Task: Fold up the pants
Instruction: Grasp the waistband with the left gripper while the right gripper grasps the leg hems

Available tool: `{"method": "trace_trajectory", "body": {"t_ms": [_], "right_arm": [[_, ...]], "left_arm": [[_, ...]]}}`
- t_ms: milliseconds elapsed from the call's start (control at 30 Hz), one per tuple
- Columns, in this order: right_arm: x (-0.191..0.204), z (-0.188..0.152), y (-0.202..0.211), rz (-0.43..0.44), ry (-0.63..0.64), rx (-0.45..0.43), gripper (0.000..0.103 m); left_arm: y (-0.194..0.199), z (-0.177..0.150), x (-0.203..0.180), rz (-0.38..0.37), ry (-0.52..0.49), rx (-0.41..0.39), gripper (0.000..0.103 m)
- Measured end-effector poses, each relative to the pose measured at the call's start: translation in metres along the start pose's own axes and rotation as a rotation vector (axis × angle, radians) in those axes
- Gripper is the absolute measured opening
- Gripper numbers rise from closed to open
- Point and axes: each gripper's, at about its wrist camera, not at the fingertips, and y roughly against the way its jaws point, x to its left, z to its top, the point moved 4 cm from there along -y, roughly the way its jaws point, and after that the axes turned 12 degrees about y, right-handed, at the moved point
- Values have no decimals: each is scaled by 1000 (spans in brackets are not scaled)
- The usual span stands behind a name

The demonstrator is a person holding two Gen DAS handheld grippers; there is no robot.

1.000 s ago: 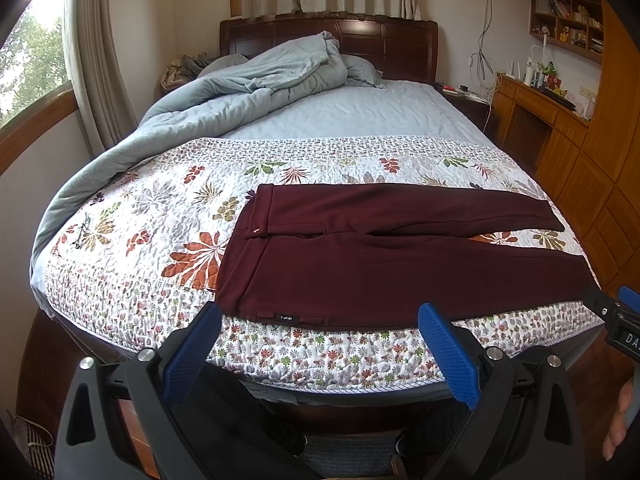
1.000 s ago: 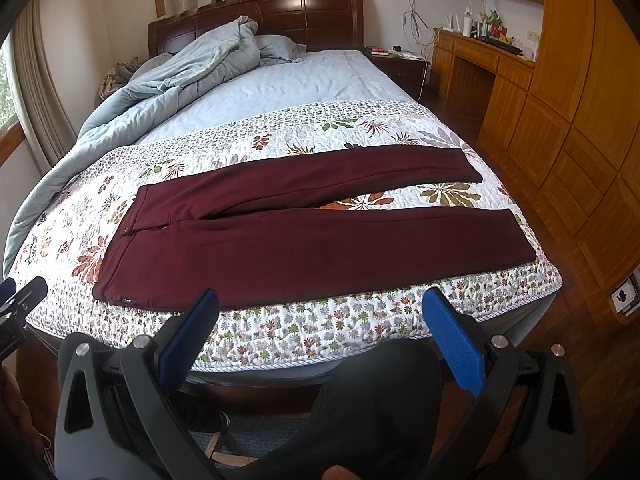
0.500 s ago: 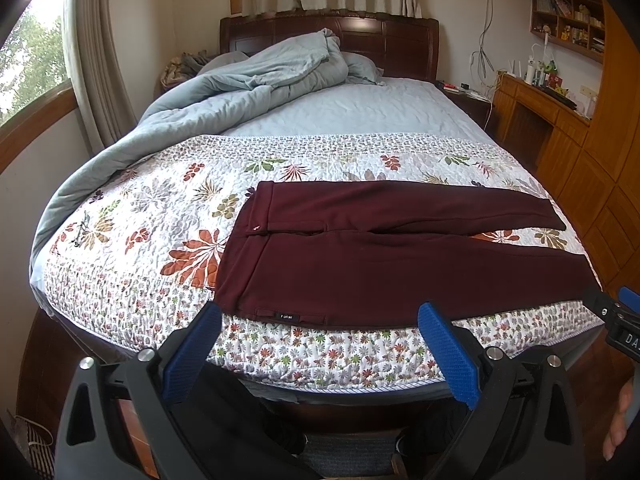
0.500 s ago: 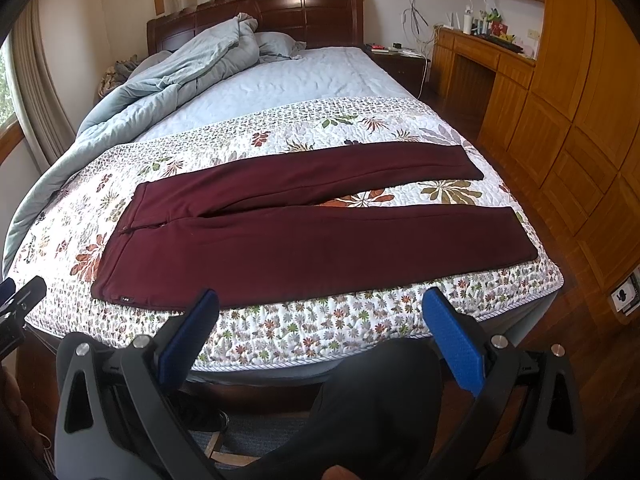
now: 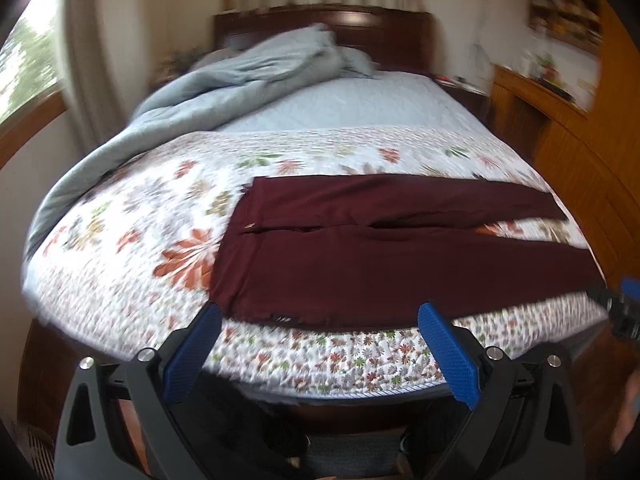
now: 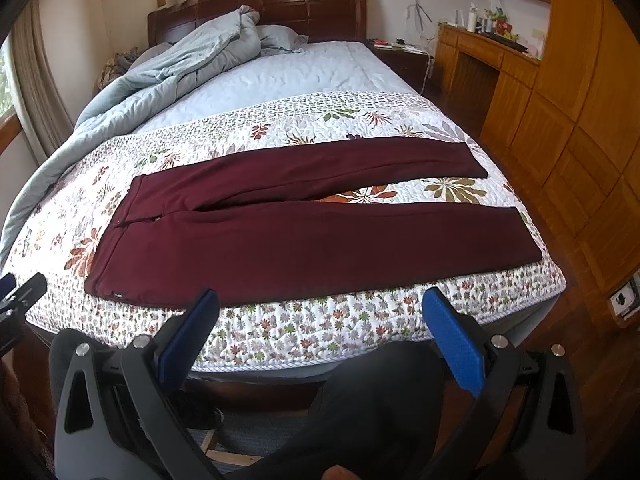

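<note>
Near the quilt (image 6: pixel 280 332) edge, pants (image 6: pixel 304 236) lie flat; each hand-held gripper (image 5: pixel 318 344) (image 6: pixel 320 330) gapes wide, empty.

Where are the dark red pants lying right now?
In both wrist views the pants lie flat across the floral quilt at the bed's foot, waistband to the left, legs to the right, near its front edge.

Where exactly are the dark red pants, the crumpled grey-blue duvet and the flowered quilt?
dark red pants (image 6: pixel 320 252), right wrist view, near leg.
crumpled grey-blue duvet (image 6: pixel 188 68), right wrist view, bunched middle.
flowered quilt (image 6: pixel 304 332), right wrist view, bare front edge.
</note>
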Motion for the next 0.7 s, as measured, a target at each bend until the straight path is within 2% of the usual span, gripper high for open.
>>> {"method": "trace_trajectory", "body": {"t_ms": [67, 100, 133, 200, 233, 300, 400, 533, 700], "right_arm": [[3, 5, -9, 86, 31, -46, 101], [4, 9, -15, 149, 49, -77, 101], [5, 11, -23, 181, 71, -82, 101], [8, 14, -48, 181, 133, -30, 101], [9, 15, -57, 175, 152, -14, 101], [11, 17, -75, 184, 169, 18, 101], [9, 21, -102, 238, 148, 70, 101], [19, 29, -133, 304, 149, 101, 101], [28, 45, -164, 379, 167, 139, 101]], "left_arm": [[-27, -3, 5, -156, -53, 92, 99], [-41, -3, 12, -209, -62, 135, 99], [-55, -2, 20, -223, -72, 175, 99], [-79, 2, 36, -199, -89, 226, 99], [-95, 7, 50, -178, -84, 264, 99], [-118, 23, 75, -189, -39, 314, 99], [-153, 71, 116, -263, 47, 298, 99], [-214, 134, 156, -282, 99, 288, 99], [-308, 196, 177, -363, 130, 343, 99]]}}
